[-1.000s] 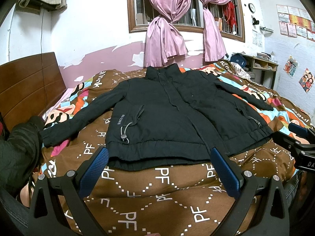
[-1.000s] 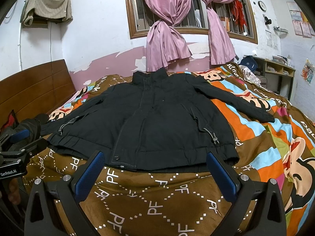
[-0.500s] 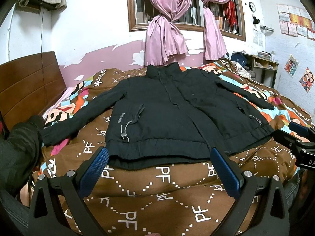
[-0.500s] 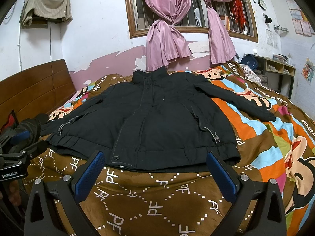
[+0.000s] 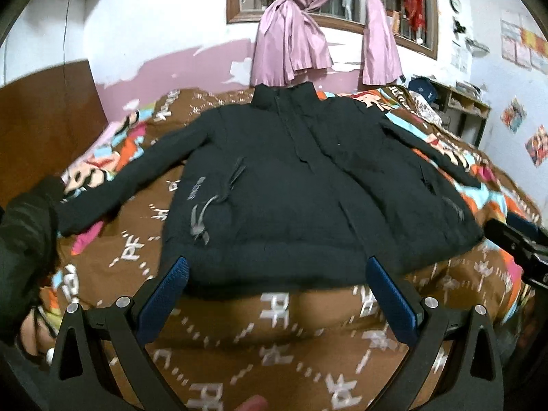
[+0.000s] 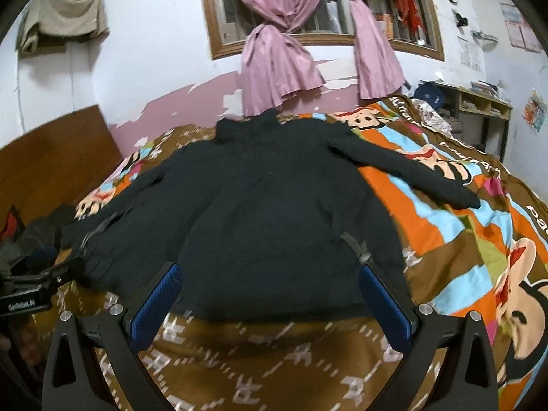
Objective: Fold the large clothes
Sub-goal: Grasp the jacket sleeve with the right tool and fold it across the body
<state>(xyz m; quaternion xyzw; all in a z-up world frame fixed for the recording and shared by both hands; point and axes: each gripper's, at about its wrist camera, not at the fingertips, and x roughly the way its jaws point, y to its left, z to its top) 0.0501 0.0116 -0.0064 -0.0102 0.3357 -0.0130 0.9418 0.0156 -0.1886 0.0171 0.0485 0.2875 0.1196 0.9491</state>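
A black zip-up jacket (image 5: pixel 291 185) lies flat and front-up on the bed, collar at the far end, both sleeves spread out to the sides; it also fills the middle of the right wrist view (image 6: pixel 274 212). My left gripper (image 5: pixel 274 269) hovers open just above the jacket's hem, left of the zip. My right gripper (image 6: pixel 270 275) is open too, over the hem on the jacket's right half. Nothing is between either pair of blue pads. Each gripper shows at the edge of the other's view: the right gripper (image 5: pixel 520 243) and the left gripper (image 6: pixel 37 284).
A brown and multicoloured cartoon bedspread (image 5: pixel 274 342) covers the bed. A wooden headboard (image 5: pixel 48 109) stands at the left, with a dark sleeve (image 5: pixel 24 239) of the person in front of it. Pink curtains (image 6: pixel 274 61) hang at the far wall; a shelf (image 6: pixel 479 102) stands far right.
Both grippers have moved forward toward the jacket's hem, so the jacket looks larger and closer; the views are blurred by the motion. Both stay open.
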